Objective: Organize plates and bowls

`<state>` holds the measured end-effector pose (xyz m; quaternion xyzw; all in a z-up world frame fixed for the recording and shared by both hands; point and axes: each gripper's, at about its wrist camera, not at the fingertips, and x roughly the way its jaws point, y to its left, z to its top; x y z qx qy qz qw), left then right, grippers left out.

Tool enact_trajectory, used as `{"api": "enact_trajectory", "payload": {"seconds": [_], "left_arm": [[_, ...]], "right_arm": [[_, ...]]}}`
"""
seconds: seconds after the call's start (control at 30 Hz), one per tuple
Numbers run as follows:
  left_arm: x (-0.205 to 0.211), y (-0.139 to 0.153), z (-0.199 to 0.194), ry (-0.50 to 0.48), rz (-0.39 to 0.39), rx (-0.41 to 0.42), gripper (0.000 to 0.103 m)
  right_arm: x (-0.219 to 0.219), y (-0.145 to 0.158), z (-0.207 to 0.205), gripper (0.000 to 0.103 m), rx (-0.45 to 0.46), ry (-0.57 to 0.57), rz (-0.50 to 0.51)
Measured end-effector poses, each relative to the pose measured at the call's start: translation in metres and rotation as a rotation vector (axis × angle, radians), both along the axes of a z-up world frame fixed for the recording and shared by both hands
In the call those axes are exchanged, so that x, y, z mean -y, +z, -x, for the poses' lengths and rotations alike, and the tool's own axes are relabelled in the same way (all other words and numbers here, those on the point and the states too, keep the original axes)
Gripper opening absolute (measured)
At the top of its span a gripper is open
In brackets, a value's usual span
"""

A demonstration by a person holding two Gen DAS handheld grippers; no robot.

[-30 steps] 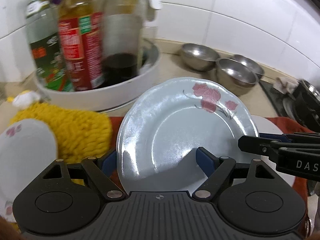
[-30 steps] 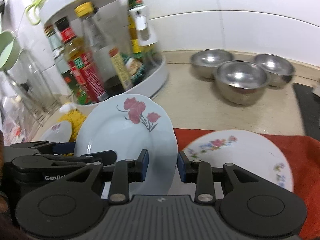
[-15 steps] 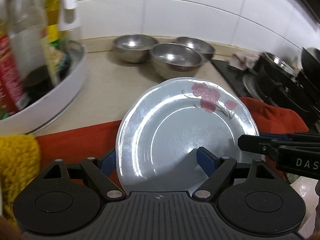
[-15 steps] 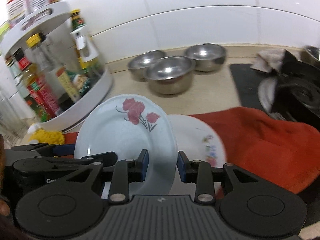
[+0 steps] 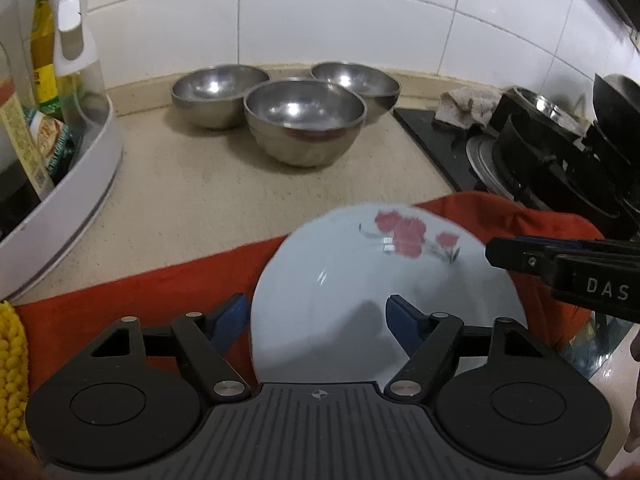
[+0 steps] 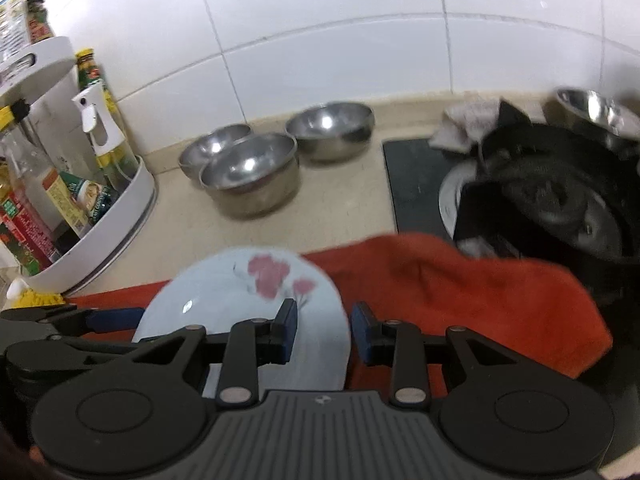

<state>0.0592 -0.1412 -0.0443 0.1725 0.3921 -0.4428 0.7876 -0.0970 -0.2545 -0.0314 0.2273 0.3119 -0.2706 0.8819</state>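
A pale blue plate point(image 5: 360, 292) with a red flower print hangs over a red cloth point(image 5: 140, 292), tilted and motion-blurred. My left gripper point(image 5: 316, 316) has it between its blue pads: one pad is behind the left rim, the other on the plate's face, and the jaws are closing. In the right wrist view the plate point(image 6: 240, 300) has its right rim pinched in my right gripper point(image 6: 324, 328), which is shut on it. The left gripper point(image 6: 112, 316) reaches in from the left. Three steel bowls point(image 5: 304, 120) stand together by the tiled wall.
A white round rack point(image 5: 80, 200) full of bottles stands at the left. A black stove point(image 6: 560, 200) with a pan and a steel bowl point(image 6: 592, 112) lies to the right, with a rag point(image 5: 464, 108) at its corner. A yellow knitted cloth point(image 5: 8, 360) lies at the far left.
Both grippers carried the plate to the right, away from the bottle rack and towards the stove. The plate now sits lower and flatter. The white flowered plate has left the right wrist view.
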Motion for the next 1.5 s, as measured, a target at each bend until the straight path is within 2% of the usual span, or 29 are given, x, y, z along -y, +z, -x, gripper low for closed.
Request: {"api": "enact_trajectory", "payload": {"seconds": [0.2,0.43,0.77,1.0,1.3,1.5], "left_arm": [[-0.013,0.011,-0.004,0.069,0.010,0.034,0.085],[-0.045,0.027,-0.012,0.183,0.007,0.084,0.088],[-0.116,0.045,-0.025,0.381,0.001,0.140,0.089],[-0.180,0.061,-0.038,0.546,0.005,0.201,0.092],[-0.254,0.058,-0.058,0.712,-0.036,0.203,0.093],[-0.292,0.046,-0.075,0.778,-0.068,0.187,0.093]], "right_arm": [[-0.009,0.006,-0.014,0.028,0.005,0.074,0.025],[-0.037,0.022,-0.040,0.028,0.047,0.240,0.049],[-0.091,0.030,-0.084,0.028,0.085,0.453,0.042],[-0.136,0.039,-0.114,0.028,0.118,0.590,0.062],[-0.193,0.040,-0.152,0.028,0.121,0.730,0.058],[-0.219,0.030,-0.178,0.028,0.088,0.780,0.034]]}}
